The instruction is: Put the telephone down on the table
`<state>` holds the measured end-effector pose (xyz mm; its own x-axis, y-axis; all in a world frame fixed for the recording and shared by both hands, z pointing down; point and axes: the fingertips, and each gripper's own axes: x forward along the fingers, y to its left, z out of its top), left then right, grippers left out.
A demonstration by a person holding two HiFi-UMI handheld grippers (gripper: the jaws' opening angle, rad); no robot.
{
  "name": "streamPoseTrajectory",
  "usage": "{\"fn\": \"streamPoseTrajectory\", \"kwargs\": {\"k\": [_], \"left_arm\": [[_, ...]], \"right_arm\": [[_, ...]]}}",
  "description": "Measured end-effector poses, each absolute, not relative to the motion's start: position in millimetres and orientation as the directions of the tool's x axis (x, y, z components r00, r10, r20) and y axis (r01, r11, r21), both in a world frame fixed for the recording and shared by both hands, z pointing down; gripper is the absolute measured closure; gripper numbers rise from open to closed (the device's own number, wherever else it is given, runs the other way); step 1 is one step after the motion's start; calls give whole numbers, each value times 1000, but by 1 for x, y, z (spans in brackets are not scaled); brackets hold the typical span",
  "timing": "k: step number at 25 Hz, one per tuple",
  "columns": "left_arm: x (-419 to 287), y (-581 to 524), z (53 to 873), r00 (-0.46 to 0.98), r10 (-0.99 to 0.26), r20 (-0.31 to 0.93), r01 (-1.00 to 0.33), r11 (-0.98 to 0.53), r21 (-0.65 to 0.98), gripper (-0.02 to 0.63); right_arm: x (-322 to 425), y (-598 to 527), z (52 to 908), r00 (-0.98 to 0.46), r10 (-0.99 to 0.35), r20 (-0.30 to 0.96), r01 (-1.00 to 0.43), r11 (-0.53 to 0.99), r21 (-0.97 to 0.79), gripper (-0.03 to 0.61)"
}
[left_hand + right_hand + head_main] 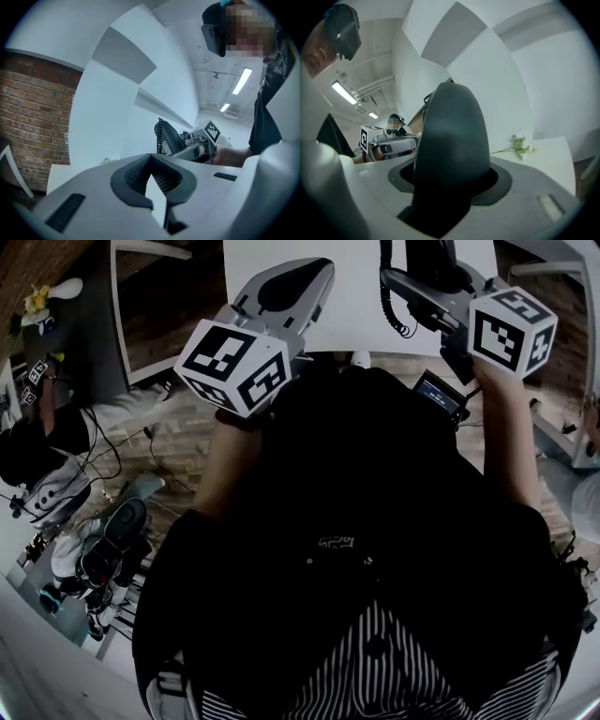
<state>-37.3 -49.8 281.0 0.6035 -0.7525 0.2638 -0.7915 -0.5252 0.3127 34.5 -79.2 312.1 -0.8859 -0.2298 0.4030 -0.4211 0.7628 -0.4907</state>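
In the head view my right gripper point(424, 285) is held up over the white table point(349, 306), shut on a black telephone handset point(429, 261). The handset's coiled cord point(394, 307) hangs from it. From the right gripper view the handset point(451, 154) fills the space between the jaws, standing upright and hiding the fingertips. My left gripper point(305, 282) is raised beside it at the left, its jaws together with nothing between them. The left gripper view looks across at the handset point(169, 137) in the right gripper point(199, 145); the left gripper's dark pads point(161, 176) meet at their tips.
A small device with a lit screen point(441, 395) sits by the table edge. White frames point(120, 324) stand at the left, shoes point(112, 545) lie on the floor. A flower sprig point(520, 145) lies on the table. Another person point(396, 123) stands far off. A brick wall point(33, 108) is at the left.
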Motion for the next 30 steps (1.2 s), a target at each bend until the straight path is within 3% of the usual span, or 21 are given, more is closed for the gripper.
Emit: {"fn": "streamPoseTrajectory", "kwargs": {"k": [6, 13, 30], "left_arm": [[-24, -84, 266, 685, -694, 223, -726, -623, 290, 606], [-19, -102, 252, 731, -659, 177, -679, -676, 286, 606], [-38, -110, 263, 696, -698, 168, -705, -620, 345, 606]], "right_arm": [[72, -108, 293, -823, -377, 425, -547, 725, -417, 301], [85, -111, 271, -795, -452, 405, -599, 689, -408, 301], [64, -113, 301, -785, -396, 476, -600, 675, -429, 301]]}}
